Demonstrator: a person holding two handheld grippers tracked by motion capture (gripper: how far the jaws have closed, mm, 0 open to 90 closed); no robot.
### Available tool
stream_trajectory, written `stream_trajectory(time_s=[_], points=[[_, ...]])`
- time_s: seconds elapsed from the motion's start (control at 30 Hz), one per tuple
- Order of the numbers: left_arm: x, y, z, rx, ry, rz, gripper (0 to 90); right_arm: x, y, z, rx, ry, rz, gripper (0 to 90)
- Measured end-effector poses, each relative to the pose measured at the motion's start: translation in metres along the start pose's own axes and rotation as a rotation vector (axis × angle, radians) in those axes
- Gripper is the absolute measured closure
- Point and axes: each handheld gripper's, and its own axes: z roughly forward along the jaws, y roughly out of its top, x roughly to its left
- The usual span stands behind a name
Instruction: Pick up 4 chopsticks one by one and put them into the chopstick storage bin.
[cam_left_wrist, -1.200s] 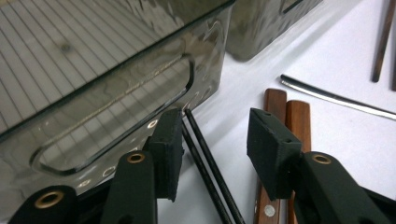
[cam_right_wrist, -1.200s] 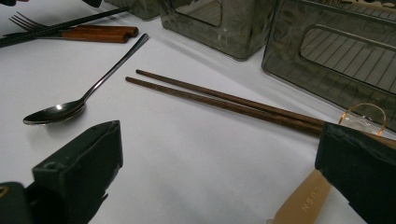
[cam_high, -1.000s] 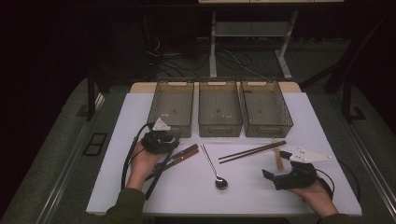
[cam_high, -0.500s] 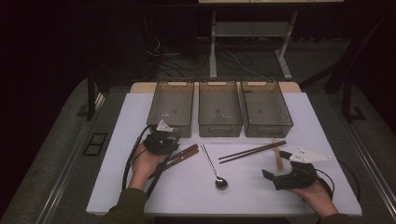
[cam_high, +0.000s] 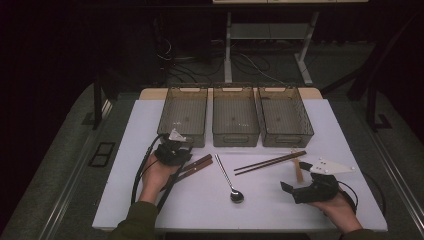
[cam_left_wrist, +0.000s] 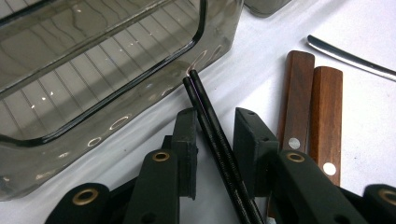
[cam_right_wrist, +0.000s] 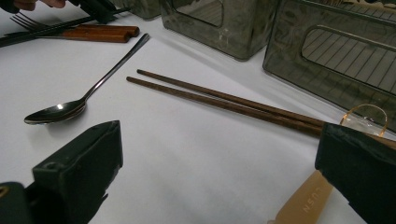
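Black chopsticks (cam_left_wrist: 215, 135), a pair lying side by side on the white table (cam_high: 150, 120), run between the jaws of the left gripper (cam_left_wrist: 215, 140). Their tips almost reach the near wall of the left-hand smoky bin (cam_left_wrist: 93, 93). The jaws have just been closing around the pair, but a gap shows on each side, so the pads do not press on it yet. Just beside the chopsticks lie two wooden handles (cam_left_wrist: 310, 107), and past them the spoon (cam_high: 230, 180), bowl toward the person. Brown chopsticks (cam_high: 270, 162) lie aslant in front of the middle bin (cam_high: 235, 117) and right bin (cam_high: 285, 117). The right gripper (cam_right_wrist: 219, 172) rests low over the table with its jaws wide apart and nothing between them; a pale flat stick (cam_right_wrist: 303, 203) lies by its right jaw.
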Motion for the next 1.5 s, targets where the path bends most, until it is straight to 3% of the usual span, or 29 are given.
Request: stream_trajectory(time_s=[0.57,0.9,1.13,1.5], points=[[-0.001,0.0,0.001,-0.003,-0.035,0.018,79.4,0.0,0.0,0.0,0.0,0.001,-0.003,1.0],[-0.006,0.002,0.004,-0.015,-0.083,0.049,80.3,0.0,0.0,0.0,0.0,0.001,-0.003,1.0],[-0.004,0.001,0.0,-0.027,-0.082,0.033,69.7,0.0,0.0,0.0,0.001,0.001,0.0,1.0],[-0.004,-0.005,-0.023,-0.11,-0.093,0.008,57.0,0.0,0.0,0.0,-0.004,0.003,0.0,1.0]])
